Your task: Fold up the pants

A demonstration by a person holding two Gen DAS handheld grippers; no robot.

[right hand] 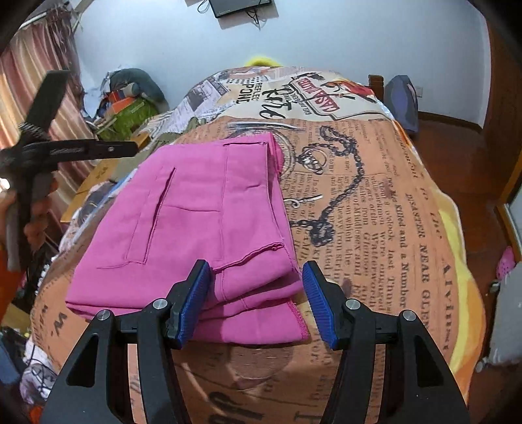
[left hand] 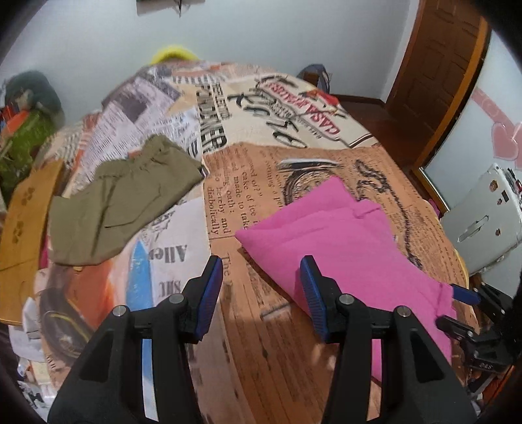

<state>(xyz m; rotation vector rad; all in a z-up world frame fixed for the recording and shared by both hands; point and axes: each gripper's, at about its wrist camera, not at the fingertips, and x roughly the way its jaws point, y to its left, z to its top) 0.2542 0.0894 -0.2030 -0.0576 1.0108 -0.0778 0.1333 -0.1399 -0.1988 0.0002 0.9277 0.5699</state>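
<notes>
Both tongs stand released: the left gripper (left hand: 261, 293) hangs over the bedspread (left hand: 293, 169) with nothing between its blue pads, the right gripper (right hand: 254, 301) straddles the near corner of the folded pink pants (right hand: 195, 221) without pressing. Green pants (left hand: 120, 199) lie well apart.

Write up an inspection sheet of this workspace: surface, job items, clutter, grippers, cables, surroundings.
Surface: bed under a newspaper-print blanket.
Job's things: pink pants folded into a flat stack near the front edge; olive pants lying farther off on the left, folded loosely.
Clutter: heap of clothes and boxes by the wall; white appliance beside the bed.
Grippers: left gripper open, nothing between its jaws; right gripper open, hovering over the stack's near corner, pads not pressing it.
Cables: short leads hang from a wall-mounted device.
Surroundings: pale wall, wooden door, curtain.
</notes>
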